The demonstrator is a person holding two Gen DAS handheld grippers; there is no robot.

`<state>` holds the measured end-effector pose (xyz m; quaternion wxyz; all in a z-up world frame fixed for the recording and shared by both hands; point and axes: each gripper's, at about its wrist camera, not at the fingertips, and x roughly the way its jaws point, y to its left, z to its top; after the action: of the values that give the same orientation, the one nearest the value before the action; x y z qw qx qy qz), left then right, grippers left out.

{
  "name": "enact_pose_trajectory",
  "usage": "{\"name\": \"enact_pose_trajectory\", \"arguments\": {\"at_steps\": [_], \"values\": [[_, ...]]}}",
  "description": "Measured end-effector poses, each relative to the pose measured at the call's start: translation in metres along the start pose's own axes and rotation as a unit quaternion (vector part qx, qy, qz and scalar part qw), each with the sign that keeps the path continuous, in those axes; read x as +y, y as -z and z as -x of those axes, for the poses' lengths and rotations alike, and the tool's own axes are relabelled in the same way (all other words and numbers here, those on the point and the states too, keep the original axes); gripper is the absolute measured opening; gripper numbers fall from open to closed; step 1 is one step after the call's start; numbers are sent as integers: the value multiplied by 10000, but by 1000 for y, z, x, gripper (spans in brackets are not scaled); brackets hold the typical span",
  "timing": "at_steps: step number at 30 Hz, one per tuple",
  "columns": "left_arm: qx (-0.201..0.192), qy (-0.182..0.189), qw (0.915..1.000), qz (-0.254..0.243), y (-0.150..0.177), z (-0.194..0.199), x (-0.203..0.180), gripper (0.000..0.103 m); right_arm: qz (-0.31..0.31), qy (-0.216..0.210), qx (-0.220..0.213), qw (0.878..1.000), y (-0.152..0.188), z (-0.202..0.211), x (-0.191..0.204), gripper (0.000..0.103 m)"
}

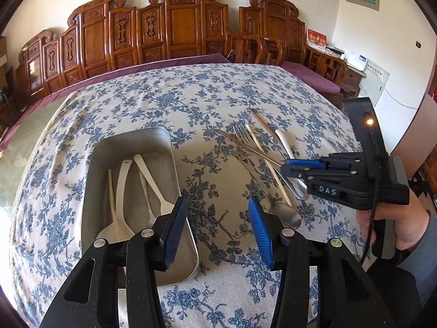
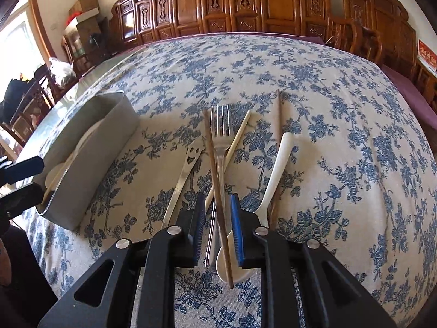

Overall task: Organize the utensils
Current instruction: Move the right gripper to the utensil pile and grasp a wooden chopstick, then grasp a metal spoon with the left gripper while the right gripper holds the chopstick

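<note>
- On the floral-clothed surface [image 2: 314,87], loose utensils lie right of the metal tray [image 1: 131,147], which holds white spoons [image 1: 123,191] already sorted.
- Right gripper [image 2: 217,218]: jaws parted, straddling a brown chopstick [image 2: 215,180] and fork [image 2: 221,136], apparently for pickup; contact unclear.
- Left gripper [image 1: 215,229]: jaws released, empty.
- Utensil ends beneath the right gripper are hidden.

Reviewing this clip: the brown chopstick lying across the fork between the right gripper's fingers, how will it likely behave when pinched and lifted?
The brown chopstick looks thin and stiff, so probably light. Slender and smooth, it may slip or pivot in the right gripper. Resting atop the fork, lifting could nudge it.
</note>
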<state>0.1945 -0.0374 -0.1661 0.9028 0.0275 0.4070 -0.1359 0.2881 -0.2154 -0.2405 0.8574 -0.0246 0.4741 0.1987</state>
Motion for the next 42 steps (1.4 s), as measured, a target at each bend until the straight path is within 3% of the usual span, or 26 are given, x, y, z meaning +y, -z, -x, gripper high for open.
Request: {"name": "enact_pose_trajectory", "arguments": {"at_steps": [1, 3, 20, 32, 42], "values": [[8, -4, 10000, -4, 0, -1, -1, 45, -24, -19, 20, 10000, 1, 0, -1, 20], [28, -40, 10000, -47, 1, -2, -3, 45, -76, -123, 39, 9999, 2, 2, -2, 7], [161, -239, 9993, -248, -13, -3, -27, 45, -391, -297, -864, 9950, 7, 62, -33, 6], [626, -135, 9969, -453, -24, -45, -64, 44, -694, -130, -986, 9926, 11, 70, -62, 6], [1234, -183, 9913, -413, -21, -100, -73, 28, -718, -150, -974, 9925, 12, 69, -68, 6]]}}
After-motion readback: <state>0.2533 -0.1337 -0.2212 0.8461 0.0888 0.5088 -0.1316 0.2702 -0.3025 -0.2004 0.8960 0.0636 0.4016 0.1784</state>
